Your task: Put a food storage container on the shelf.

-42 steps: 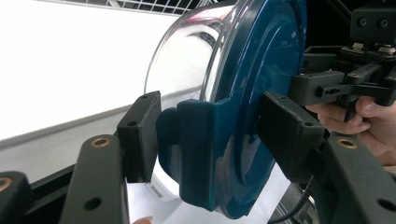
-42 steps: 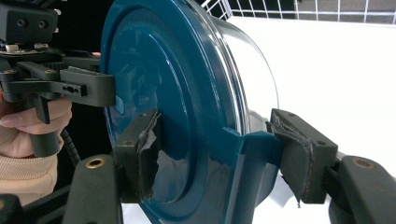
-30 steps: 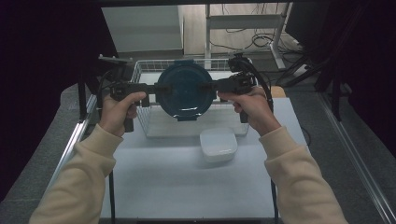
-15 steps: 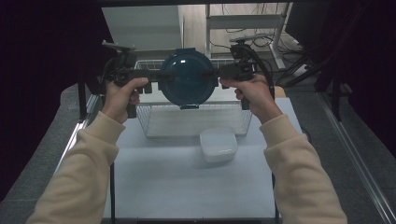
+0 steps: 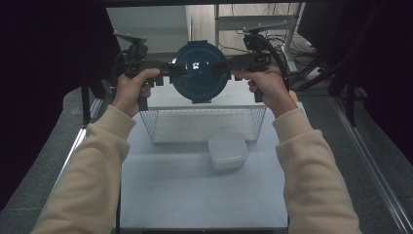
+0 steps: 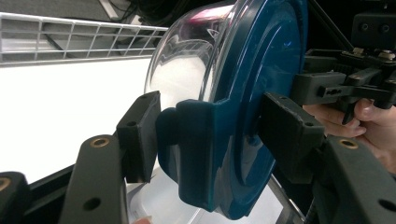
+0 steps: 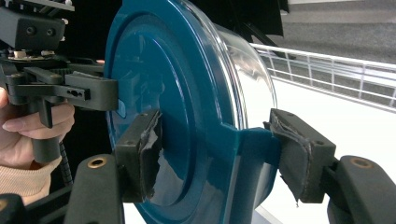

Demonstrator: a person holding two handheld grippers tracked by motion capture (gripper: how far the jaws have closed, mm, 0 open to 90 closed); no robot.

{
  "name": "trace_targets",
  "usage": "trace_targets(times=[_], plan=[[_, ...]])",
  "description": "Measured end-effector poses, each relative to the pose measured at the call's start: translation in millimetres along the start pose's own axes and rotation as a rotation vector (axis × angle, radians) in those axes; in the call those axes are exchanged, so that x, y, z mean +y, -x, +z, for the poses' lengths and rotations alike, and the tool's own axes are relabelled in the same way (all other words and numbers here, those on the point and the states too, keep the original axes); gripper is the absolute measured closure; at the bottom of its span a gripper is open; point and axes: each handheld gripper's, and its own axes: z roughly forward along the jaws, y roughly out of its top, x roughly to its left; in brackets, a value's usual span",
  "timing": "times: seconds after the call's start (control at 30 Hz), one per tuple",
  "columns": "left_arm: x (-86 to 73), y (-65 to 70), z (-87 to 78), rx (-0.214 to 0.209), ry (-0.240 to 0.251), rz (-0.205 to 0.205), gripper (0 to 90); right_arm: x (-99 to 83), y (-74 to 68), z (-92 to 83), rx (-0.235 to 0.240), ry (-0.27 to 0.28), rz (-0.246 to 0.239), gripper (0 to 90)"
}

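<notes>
A round container [image 5: 201, 70] with a dark teal lid [image 6: 261, 93] and a clear bowl [image 6: 187, 70] hangs in the air above the far side of the wire basket. It is tipped on its side, and the lid faces the high camera. My left gripper [image 5: 178, 69] clamps its left rim, one pad on the lid's latch tab [image 6: 187, 140] and the other on the lid face. My right gripper [image 5: 225, 64] grips the opposite rim the same way, its worn pads [image 7: 140, 154] on the lid [image 7: 163, 93] and its tab [image 7: 252, 140].
A white wire basket [image 5: 160, 126] stands on the white table [image 5: 195, 200] below the container. A small white lidded box [image 5: 227, 151] sits just in front of the basket's right half. Metal frame rails run along both table sides, with cables and shelving beyond.
Both hands have carried the container up and away from the person, from low over the basket to well above its far edge. The grips look unchanged.
</notes>
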Motion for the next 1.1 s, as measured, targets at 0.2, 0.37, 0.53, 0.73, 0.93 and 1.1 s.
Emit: trace_targets(times=[0.2, 0.37, 0.53, 0.73, 0.93, 1.1], plan=[[4.3, -16.1, 15.0, -0.019, -0.024, -0.043, 40.1, 0.8, 14.3, 7.7, -0.019, -0.013, 0.041, 36.4], [6.8, -24.4, 23.5, -0.019, -0.037, -0.056, 40.0, 0.2, 24.8, 13.5, -0.021, -0.024, 0.073, 36.5], [7.2, -37.0, 31.4, -0.021, -0.064, -0.074, 39.9, -2.1, 32.9, 21.0, -0.026, -0.033, 0.107, 36.4], [4.5, -45.8, 41.2, -0.012, -0.082, -0.097, 39.8, -6.1, 45.5, 30.2, -0.023, -0.050, 0.143, 36.1], [4.9, -56.3, 50.5, -0.020, -0.071, -0.142, 39.9, -11.0, 59.0, 36.9, -0.014, -0.042, 0.188, 36.5], [7.0, -65.0, 58.3, -0.023, -0.050, -0.201, 39.7, -11.1, 70.9, 42.6, -0.002, -0.031, 0.258, 35.6]])
